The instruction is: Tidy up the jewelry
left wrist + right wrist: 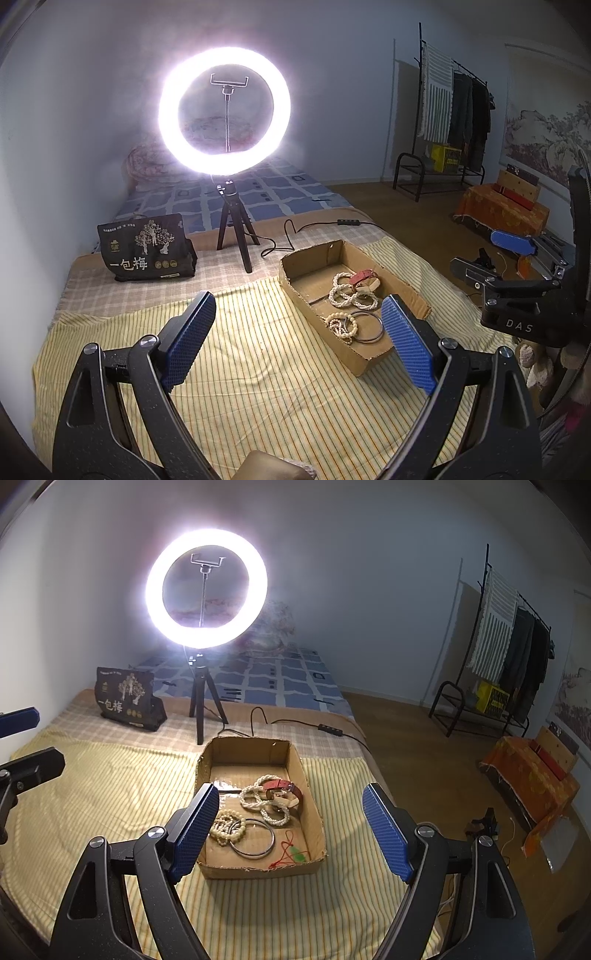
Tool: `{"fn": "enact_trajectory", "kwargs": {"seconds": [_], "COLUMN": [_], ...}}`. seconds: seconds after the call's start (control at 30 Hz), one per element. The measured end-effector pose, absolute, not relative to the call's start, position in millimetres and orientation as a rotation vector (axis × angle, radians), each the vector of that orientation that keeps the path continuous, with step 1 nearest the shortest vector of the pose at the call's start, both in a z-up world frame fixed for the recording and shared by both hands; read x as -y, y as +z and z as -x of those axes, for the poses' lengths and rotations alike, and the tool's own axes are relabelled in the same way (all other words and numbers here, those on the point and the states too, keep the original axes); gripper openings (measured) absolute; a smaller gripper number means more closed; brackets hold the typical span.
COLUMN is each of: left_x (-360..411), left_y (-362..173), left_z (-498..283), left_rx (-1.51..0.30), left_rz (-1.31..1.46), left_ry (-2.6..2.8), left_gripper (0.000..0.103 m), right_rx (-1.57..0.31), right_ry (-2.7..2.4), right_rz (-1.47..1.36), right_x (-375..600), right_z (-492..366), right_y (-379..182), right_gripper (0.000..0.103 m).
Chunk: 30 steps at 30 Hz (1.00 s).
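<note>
box: cardboard box sat on striped cloth
jewelry: pearl bracelets, metal bangle inside box
left gripper: wide apart, empty, left of box
right gripper: wide apart, empty, over box

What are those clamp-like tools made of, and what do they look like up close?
Each is a black, matte, speckled frame with silver pivot screws. The left gripper and right gripper both carry two long flat fingers faced with blue, finely gridded pads. White letters "DAS" mark the right gripper's body in the left wrist view.
</note>
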<state>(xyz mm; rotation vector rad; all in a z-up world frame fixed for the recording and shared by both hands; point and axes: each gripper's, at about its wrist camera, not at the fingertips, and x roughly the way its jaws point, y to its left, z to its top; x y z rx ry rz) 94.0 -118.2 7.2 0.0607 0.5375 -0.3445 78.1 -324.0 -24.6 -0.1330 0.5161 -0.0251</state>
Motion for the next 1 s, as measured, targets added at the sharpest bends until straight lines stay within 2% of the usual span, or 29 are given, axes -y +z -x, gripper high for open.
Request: {"fn": "enact_trajectory", "kwargs": {"seconds": [0.37,0.43,1.0], "left_x": [123.3,123.1,123.5], "left_y": [3.7,3.0,9.7], "left_z": [-98.8,-99.9,-95.4], "left_rx": [-0.576,-0.587,-0.584], "left_rz": [-0.096,-0.097,-0.074], "left_ry": [-0.320,-0.310,-0.332], "left_gripper": [0.094,0.103,0.103], "right_rx": [-0.532,-0.534,-0.543], "right_ry": [-0.030,-0.028,-0.032], "right_rz": [0.125,0.130,0.129], "right_x": [328.0,326.4,326.9], "right_z": [-79.8,-79.5,-79.1], "right_y": [-28.7,-29.1,-31.1], "right_gripper": [0.080,0.080,0.080]}}
